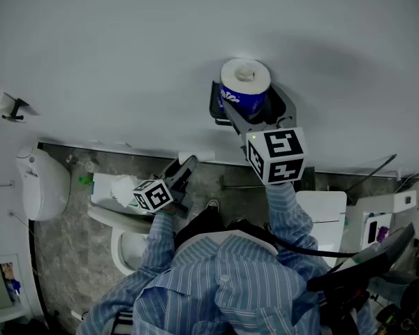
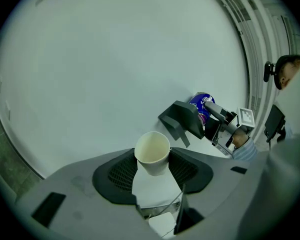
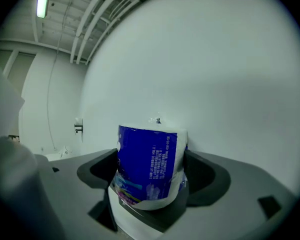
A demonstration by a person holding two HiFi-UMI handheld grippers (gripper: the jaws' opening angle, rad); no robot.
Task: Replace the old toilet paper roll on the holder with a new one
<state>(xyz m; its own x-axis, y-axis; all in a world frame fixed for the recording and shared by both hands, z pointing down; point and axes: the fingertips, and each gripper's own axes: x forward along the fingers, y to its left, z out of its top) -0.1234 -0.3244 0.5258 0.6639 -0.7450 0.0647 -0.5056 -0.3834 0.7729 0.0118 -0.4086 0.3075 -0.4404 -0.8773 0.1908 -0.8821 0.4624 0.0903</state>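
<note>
Cardboard core (image 2: pixel 152 153) of the old roll sits clamped in the left gripper (image 2: pixel 153 170), held aside, presumably to leave the holder (image 1: pixel 283 107) free, while farther off the jaws of the right gripper (image 3: pixel 151 176) stand wide around the blue-wrapped new roll (image 3: pixel 149 159), apparently seated upright on that holder.

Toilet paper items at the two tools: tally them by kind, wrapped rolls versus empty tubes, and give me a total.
Blue-wrapped roll: 1
Empty cardboard tube: 1
Total: 2
</note>
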